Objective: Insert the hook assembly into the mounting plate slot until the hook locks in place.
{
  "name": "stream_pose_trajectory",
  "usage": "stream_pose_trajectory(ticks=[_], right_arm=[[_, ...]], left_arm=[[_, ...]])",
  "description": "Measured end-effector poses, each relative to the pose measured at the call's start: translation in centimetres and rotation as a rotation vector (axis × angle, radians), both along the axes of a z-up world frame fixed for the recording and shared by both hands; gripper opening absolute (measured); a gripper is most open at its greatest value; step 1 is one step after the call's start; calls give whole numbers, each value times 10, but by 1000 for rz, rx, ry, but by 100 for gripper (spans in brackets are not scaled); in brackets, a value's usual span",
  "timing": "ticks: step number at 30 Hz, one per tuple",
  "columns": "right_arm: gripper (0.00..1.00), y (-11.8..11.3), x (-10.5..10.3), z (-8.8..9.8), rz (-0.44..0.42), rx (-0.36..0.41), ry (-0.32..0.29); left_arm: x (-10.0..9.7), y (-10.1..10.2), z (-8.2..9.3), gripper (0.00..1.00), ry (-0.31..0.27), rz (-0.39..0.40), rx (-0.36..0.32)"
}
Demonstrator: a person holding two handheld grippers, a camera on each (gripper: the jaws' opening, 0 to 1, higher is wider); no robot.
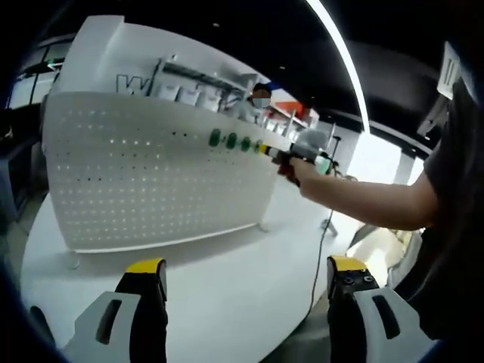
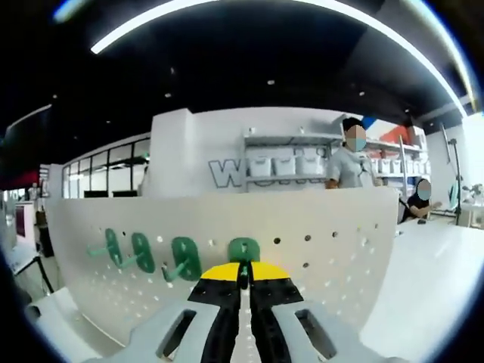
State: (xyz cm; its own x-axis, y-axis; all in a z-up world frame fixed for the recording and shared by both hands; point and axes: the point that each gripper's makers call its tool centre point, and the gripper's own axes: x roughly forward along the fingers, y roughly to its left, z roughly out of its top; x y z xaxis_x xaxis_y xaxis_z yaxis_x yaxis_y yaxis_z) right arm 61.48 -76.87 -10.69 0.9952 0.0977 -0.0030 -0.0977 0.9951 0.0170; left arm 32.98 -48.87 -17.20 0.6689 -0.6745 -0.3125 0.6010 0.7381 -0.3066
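My right tongs are pinched tight on a green hook, pressing it against the white pegboard. Three more green hooks hang left of it: four total. My left tongs hang wide apart, empty, above the white surface.

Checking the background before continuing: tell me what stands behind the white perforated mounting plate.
Behind the white perforated mounting plate rise a white wall with grey lettering, shelves of white bins and two people. Their lower parts are covered by the plate.
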Motion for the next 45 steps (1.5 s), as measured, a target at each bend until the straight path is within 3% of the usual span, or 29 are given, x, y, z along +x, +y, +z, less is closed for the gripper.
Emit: stream_pose_trajectory(ticks=[2, 5, 7, 16, 21, 31, 39, 45], right_arm=[[2, -1, 0, 0, 0, -44, 8], [13, -5, -1, 3, -13, -19, 13], [12, -7, -3, 8, -6, 25, 5], [17, -2, -31, 24, 34, -17, -13], [33, 1, -47, 6, 51, -25, 65], [43, 13, -95, -23, 97, 2, 132], [64, 41, -139, -50, 159, 25, 184], [65, 60, -175, -68, 193, 19, 221]], left_arm=[[-1, 0, 0, 89, -4, 1, 3], [-2, -1, 0, 90, -4, -1, 5], [-2, -1, 0, 90, -6, -1, 5], [-5, 3, 3, 90, -16, 6, 4], [-6, 6, 3, 92, -18, 10, 3], [-11, 10, -1, 98, -14, 15, 15], [-14, 11, -4, 100, -12, 16, 28], [-18, 12, -8, 100, -12, 16, 39]])
